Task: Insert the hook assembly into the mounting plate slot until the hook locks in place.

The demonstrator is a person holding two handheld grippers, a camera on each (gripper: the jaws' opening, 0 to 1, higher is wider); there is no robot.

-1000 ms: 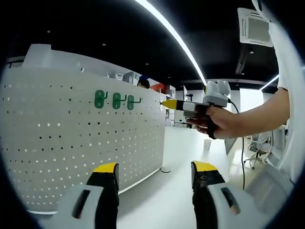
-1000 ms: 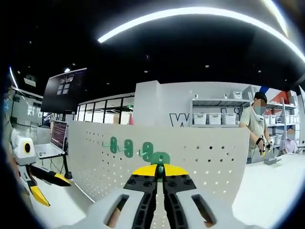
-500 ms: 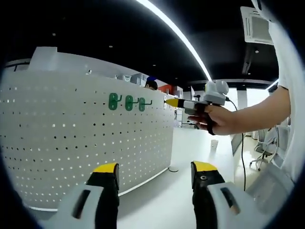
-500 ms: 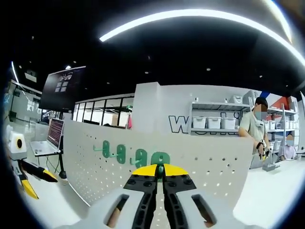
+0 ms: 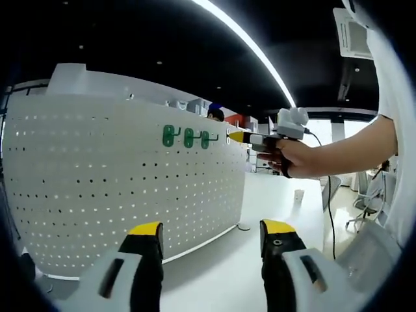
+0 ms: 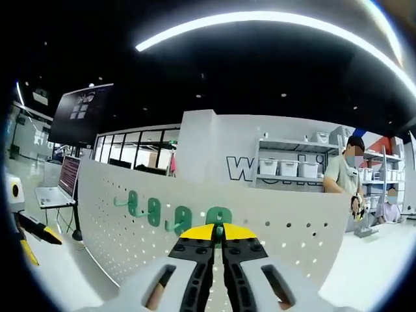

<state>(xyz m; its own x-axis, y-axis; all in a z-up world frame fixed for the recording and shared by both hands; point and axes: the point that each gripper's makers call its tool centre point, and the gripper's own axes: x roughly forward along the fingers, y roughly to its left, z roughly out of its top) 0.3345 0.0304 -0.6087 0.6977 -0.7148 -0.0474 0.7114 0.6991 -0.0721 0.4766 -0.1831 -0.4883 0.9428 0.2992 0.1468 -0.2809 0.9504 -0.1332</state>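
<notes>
The white perforated mounting plate (image 5: 117, 188) stands upright on the table, with three green hooks (image 5: 188, 137) in a row near its top edge. My right gripper (image 5: 235, 136), held in a hand, hovers just right of that row. In the right gripper view, my right gripper (image 6: 219, 229) is shut on a green hook assembly (image 6: 219, 215) close in front of the plate (image 6: 286, 221), right of the mounted hooks (image 6: 154, 210). My left gripper (image 5: 211, 233) is open with nothing between its jaws, low and back from the plate, and its yellow tips (image 6: 29, 242) appear at the left edge.
The white table top (image 5: 227, 273) runs along the plate's foot. An open laptop (image 6: 57, 188) and a dark wall screen (image 6: 79, 122) sit at the left. Behind the plate are shelves with bins (image 6: 292, 168) and a standing person (image 6: 346, 177).
My right gripper has carried the green hook closer to the row of mounted hooks, narrowing the gap. Both views have shifted with the hands. The left gripper stays open.
</notes>
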